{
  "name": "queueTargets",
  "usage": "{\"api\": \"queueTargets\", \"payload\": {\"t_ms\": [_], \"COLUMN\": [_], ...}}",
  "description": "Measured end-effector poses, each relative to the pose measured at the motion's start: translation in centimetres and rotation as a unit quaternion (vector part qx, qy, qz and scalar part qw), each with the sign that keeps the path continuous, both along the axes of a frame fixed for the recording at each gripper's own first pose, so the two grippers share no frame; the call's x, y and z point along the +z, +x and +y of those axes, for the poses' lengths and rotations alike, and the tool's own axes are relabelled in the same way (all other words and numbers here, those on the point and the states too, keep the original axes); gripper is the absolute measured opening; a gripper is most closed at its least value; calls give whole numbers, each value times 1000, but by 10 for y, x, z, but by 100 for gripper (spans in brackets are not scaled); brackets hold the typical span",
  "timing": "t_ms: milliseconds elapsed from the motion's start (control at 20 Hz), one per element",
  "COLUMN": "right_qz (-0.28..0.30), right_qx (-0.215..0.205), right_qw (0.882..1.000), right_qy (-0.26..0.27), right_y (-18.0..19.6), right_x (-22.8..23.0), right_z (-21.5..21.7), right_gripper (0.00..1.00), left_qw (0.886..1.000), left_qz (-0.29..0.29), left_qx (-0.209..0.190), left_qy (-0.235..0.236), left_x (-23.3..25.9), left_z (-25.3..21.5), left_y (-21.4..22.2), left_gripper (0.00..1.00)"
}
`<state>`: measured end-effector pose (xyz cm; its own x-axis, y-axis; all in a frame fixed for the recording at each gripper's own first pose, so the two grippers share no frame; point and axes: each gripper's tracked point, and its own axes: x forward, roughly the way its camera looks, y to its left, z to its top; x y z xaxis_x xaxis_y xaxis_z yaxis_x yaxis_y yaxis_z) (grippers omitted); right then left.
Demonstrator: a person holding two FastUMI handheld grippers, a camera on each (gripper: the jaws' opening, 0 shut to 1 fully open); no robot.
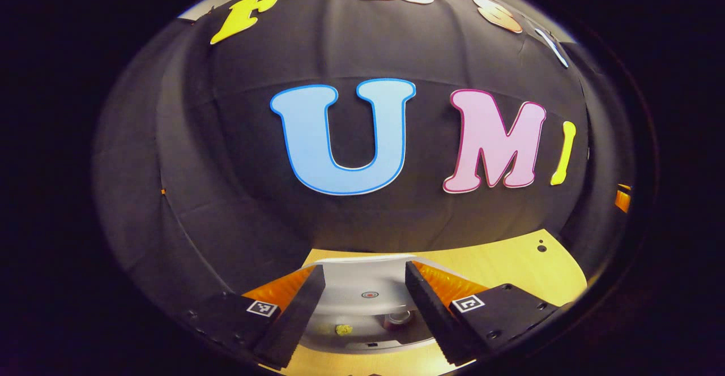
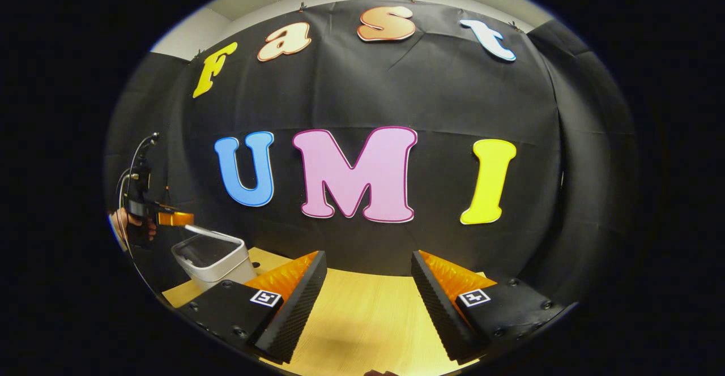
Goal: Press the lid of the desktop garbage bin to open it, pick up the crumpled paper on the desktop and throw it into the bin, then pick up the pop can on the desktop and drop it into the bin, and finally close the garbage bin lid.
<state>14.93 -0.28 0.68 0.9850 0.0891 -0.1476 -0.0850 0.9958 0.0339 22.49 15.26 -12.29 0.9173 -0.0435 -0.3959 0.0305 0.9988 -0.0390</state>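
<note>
I look down into the white bin (image 1: 362,343) in the left gripper view. Its lid (image 1: 368,282) is tipped up at the back and carries a small red dot. Inside lie a yellow crumpled paper (image 1: 343,329) and a pop can (image 1: 399,316). My left gripper (image 1: 365,271) hovers open just above the bin with nothing between its fingers. In the right gripper view the bin (image 2: 218,268) stands at the far left of the table, and a hand (image 2: 122,223) holds the left gripper (image 2: 180,219) over it. My right gripper (image 2: 368,258) is open above the bare wooden table (image 2: 362,319).
The black cloth wall rises close behind the bin and the table's back edge. A stretch of wooden tabletop (image 1: 510,263) with small holes (image 1: 541,247) lies right of the bin. A cable (image 2: 133,166) loops up from the left gripper.
</note>
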Motion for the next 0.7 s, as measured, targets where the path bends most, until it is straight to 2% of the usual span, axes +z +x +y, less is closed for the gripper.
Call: {"api": "queueTargets", "payload": {"t_ms": [350, 450, 550, 700], "right_qz": [-6, -6, -4, -1], "right_qx": [6, 4, 0, -2], "right_qw": [1000, 1000, 1000, 1000], "right_qy": [-6, -6, -6, -2], "right_y": [-4, -5, -7, -10], "right_x": [3, 2, -1, -6], "right_z": [7, 5, 4, 3], "right_gripper": [97, 97, 97, 97], "left_qw": [998, 995, 997, 996], "left_qz": [62, 98, 76, 80], "left_qx": [-13, -19, -29, -34], "left_qy": [-7, -5, 3, -13], "left_x": [-59, -79, -74, -80], "left_z": [-8, -9, -10, -12], "left_y": [-20, -30, -24, -22], "left_gripper": [98, 98, 100, 100]}}
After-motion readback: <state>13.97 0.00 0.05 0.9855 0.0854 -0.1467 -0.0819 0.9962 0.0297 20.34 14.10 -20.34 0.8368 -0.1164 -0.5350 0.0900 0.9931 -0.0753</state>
